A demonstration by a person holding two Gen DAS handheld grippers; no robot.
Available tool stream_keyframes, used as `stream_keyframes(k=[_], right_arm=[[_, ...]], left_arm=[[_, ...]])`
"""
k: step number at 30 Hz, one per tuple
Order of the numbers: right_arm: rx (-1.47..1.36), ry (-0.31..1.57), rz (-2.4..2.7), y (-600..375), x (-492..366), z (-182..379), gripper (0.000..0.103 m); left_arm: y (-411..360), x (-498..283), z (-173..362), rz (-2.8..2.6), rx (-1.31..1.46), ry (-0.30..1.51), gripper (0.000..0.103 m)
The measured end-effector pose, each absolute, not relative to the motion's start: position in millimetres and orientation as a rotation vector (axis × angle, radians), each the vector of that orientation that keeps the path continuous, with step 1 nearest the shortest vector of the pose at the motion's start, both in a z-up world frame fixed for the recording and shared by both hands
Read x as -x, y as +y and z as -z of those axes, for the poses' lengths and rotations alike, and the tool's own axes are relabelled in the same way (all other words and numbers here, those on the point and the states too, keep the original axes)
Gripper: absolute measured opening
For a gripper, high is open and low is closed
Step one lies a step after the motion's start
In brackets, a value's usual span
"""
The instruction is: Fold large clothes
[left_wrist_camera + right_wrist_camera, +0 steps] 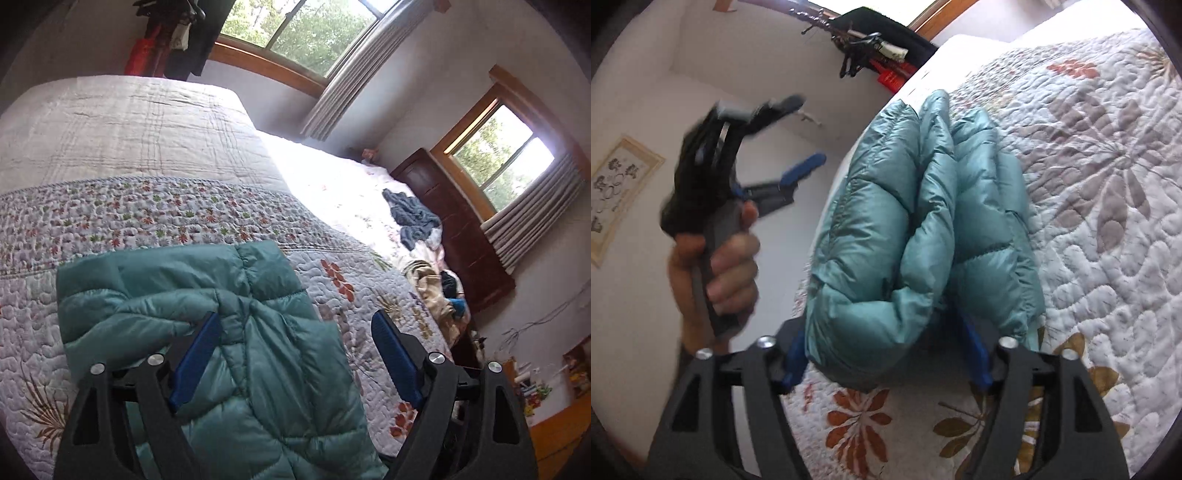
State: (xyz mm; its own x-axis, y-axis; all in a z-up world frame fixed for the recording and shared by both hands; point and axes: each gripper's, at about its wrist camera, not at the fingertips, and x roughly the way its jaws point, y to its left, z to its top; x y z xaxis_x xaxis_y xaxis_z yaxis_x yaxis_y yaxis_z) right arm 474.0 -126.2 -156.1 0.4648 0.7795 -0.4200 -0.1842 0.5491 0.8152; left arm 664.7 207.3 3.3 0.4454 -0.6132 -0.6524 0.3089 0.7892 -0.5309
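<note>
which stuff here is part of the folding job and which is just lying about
Job: teal jacket, left gripper open above it, right gripper around its folded end, quilt it lies on.

Lying about: blue garment, clothes pile, hanging clothes, curtains.

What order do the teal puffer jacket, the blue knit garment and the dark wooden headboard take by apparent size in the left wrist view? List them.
1. Teal puffer jacket, largest, though it lies nearest the camera.
2. Dark wooden headboard.
3. Blue knit garment, smallest.
</note>
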Motion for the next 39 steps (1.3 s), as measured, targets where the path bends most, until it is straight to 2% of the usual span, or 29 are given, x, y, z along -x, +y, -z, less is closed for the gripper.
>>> stream_keyframes(k=[1,4,14,15,16,17,20,27,30,32,33,36,39], right_arm=[[-0.782,0.900,-0.693,-129.1,-477.1,152.9,0.075],[-0.802,0.906,-0.730,-140.4,-501.2,139.9,0.089],[-0.722,1.125,-0.729,-124.3,-614.5,129.0,0.090],[-0.698,1.139,-0.711,-123.3,-620.1,129.7,0.087],[-0.660,1.151,-0.705,-121.4,-623.5,129.7,0.056],[-0.618,1.166,-0.708,-120.8,-624.2,130.1,0.037],[-0.630,1.132,-0.711,-138.5,-612.1,138.8,0.032],[-0.905,1.051,-0.709,-194.9,-582.3,214.9,0.033],[-0.948,1.047,-0.720,-200.0,-579.6,231.6,0.040],[-0.919,1.039,-0.694,-203.9,-575.6,222.2,0.057],[-0.893,1.019,-0.673,-208.3,-570.0,210.1,0.061],[-0.801,0.935,-0.672,-213.9,-552.7,166.4,0.062],[-0.765,0.984,-0.700,-202.5,-549.7,150.3,0.062]], left_arm=[[217.1,-657.6,-3.9,0.631,0.383,0.944,0.084],[235.5,-638.2,3.2,0.729,0.411,0.925,0.084],[235.3,-631.7,45.8,0.873,0.471,0.975,0.081],[232.9,-630.4,47.5,0.882,0.469,0.975,0.081],[231.1,-631.2,48.8,0.890,0.468,0.975,0.081],[229.3,-631.7,50.2,0.896,0.468,0.976,0.081],[222.3,-629.0,50.3,0.938,0.475,0.969,0.080],[176.7,-598.3,46.9,1.098,0.379,0.978,0.077],[159.1,-604.2,68.6,1.039,0.283,1.054,0.069],[159.0,-608.9,76.5,1.028,0.289,1.091,0.069],[161.5,-607.0,74.3,1.029,0.286,1.089,0.069],[170.0,-603.0,65.4,1.044,0.300,1.079,0.073],[174.4,-595.5,57.7,1.066,0.319,1.056,0.073]])
